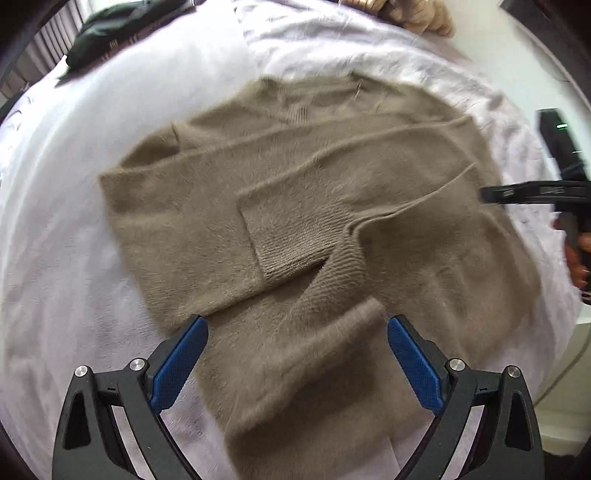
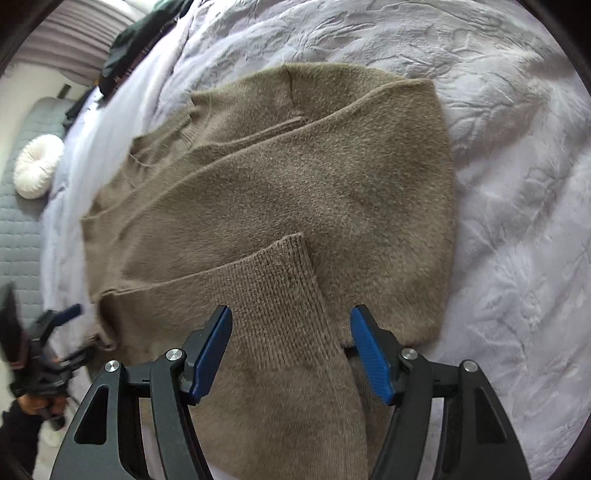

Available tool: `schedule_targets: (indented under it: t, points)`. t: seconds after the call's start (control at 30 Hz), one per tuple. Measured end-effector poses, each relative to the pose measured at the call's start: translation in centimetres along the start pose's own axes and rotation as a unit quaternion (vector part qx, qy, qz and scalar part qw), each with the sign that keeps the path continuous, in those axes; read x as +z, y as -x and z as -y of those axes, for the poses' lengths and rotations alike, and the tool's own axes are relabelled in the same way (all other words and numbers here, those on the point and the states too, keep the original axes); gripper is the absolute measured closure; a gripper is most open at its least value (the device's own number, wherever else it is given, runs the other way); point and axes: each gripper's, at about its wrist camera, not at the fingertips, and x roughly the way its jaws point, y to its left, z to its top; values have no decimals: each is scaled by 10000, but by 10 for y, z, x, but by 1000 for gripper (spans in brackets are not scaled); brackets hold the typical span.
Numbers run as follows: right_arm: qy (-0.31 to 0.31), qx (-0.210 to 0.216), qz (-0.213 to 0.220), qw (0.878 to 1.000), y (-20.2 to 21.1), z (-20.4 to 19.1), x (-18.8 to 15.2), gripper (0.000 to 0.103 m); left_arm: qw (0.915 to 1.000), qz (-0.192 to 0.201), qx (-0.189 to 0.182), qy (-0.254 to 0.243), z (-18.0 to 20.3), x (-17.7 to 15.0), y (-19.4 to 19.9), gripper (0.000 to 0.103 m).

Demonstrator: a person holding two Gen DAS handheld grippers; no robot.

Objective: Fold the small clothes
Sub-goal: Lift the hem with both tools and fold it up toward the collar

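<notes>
A fuzzy taupe sweater lies flat on a pale lilac blanket, both sleeves folded across its body with the ribbed cuffs overlapping near the middle. My left gripper is open above the sweater's near edge, holding nothing. My right gripper is open, its blue pads either side of a ribbed sleeve cuff of the sweater without closing on it. The right gripper also shows at the right edge of the left wrist view; the left one shows at the left edge of the right wrist view.
The lilac blanket covers the bed. A dark garment pile lies at the far left and shows in the right wrist view. A tan knit item sits at the far edge. A white round cushion rests on a grey quilted surface.
</notes>
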Motion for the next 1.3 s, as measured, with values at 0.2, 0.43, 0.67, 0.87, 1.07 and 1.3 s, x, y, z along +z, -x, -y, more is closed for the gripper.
schedule_targets:
  t: [0.2, 0.43, 0.67, 0.87, 1.07, 1.3]
  points:
    - [123, -47, -71, 9999, -5, -7, -4, 32, 9993, -27, 117, -342, 4, -18, 8, 5]
    - [283, -361, -137, 9989, -15, -20, -1, 50, 9994, -227, 262, 94, 13, 1, -45, 82]
    - [611, -308, 392, 9969, 27, -36, -20, 95, 9918, 679, -475, 969, -22, -4, 32, 97]
    - [959, -111, 1279, 9871, 103, -59, -14, 95, 9877, 1277, -437, 785, -25, 25, 79, 97]
    - [892, -212, 1526, 9840, 97, -56, 49, 95, 9850, 1511, -200, 814, -41, 94, 48, 97]
    - [635, -596, 1081, 9903, 18, -38, 117, 95, 9895, 928, 387, 1042, -62, 137, -46, 96]
